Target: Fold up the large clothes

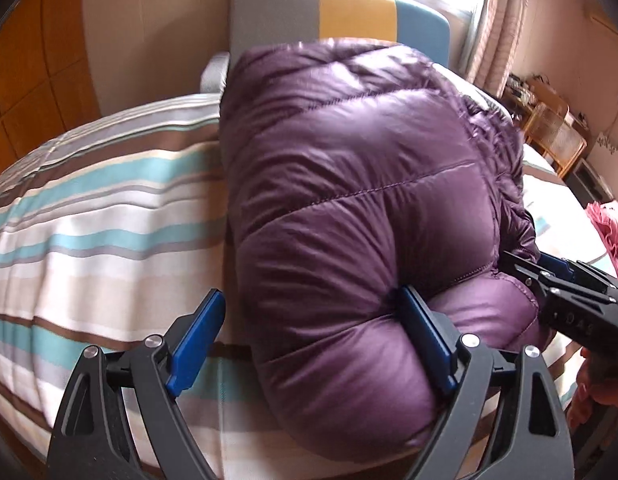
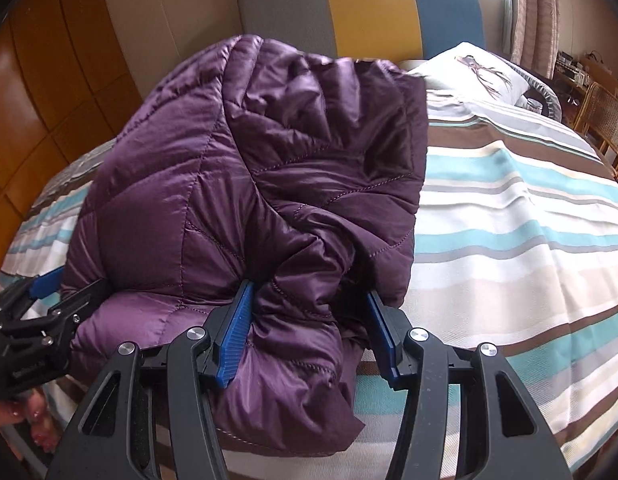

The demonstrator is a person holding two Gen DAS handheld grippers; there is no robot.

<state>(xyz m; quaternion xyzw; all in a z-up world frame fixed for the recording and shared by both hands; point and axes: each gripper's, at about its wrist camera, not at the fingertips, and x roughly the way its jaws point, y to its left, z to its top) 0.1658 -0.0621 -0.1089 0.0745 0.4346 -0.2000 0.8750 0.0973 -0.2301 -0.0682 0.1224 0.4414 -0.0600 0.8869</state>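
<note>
The purple down jacket (image 1: 361,200) lies mostly folded on the bed (image 1: 101,240). The left gripper (image 1: 313,340) gapes loose around its near edge. The right gripper (image 2: 309,332) clamps a bunched fold, not yet flattened.

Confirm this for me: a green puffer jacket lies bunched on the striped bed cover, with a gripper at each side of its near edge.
One detail is wrong: the puffer jacket is purple, not green, as the right wrist view shows. The rest stands: it lies bunched on the striped bed cover, with the left gripper and the right gripper at its near edge.
</note>
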